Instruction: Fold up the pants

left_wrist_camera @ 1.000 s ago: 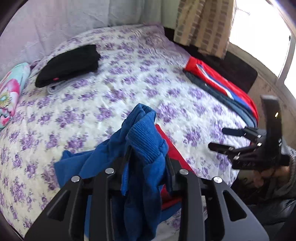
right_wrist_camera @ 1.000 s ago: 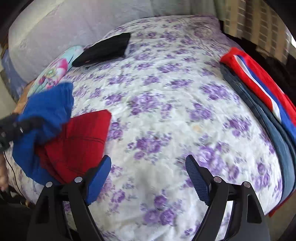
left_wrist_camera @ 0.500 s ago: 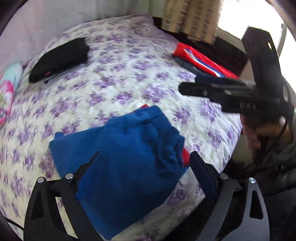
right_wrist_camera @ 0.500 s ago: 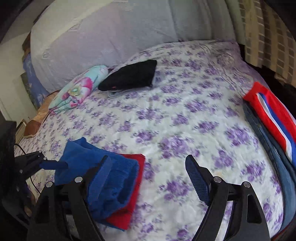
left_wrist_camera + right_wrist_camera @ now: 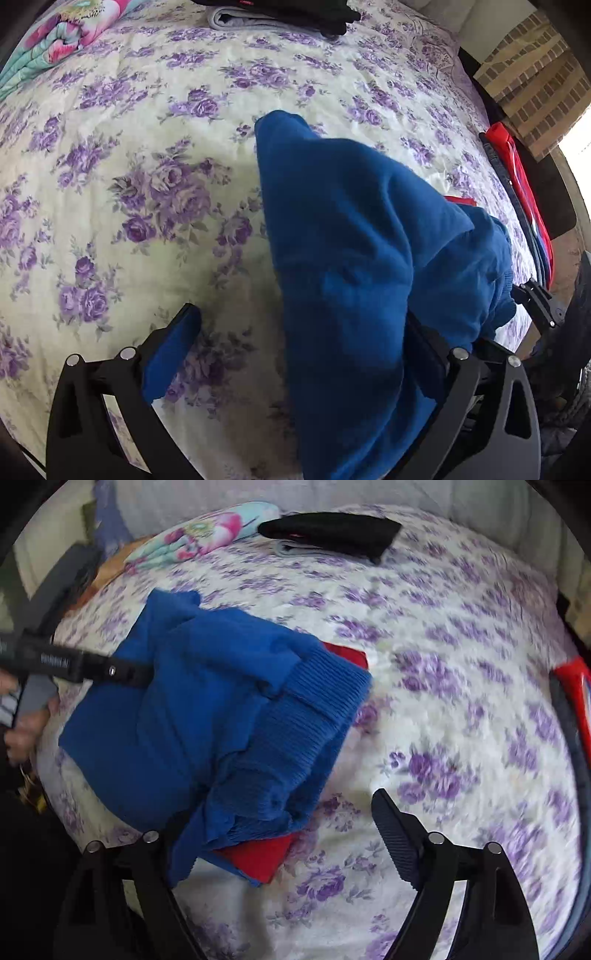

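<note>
L gripper: jaws wide open, they've just been opening (earlier frame shows them clamped on the fabric). Blue pants lie between them but the pads aren't pressing; cloth drapes over the right-hand finger, the left-hand blue pad sits clear over bare bedspread.

R gripper: jaws also open, widened a bit more just now. Pants cover its left-hand finger; the right-hand finger is clear of cloth. No squeeze visible on either side.

Pants location: bunched in a rough fold on the bed near its front edge, close to both grippers. Ribbed cuff/waistband faces the bed's middle. Red garment sits under the blue, sticking out at the near corner and at the far side (same item's lining or a separate piece, can't tell).

In R wrist view, the L gripper's body comes in from the left edge, tip touching or buried in the blue fabric; a hand is behind it.

Rest of the bed:
- black folded clothes on a grey piece, far edge
- floral pillow at the far left corner
- red/blue folded stack along the right edge, well apart from the pants

R view is motion-blurred on the right.
</note>
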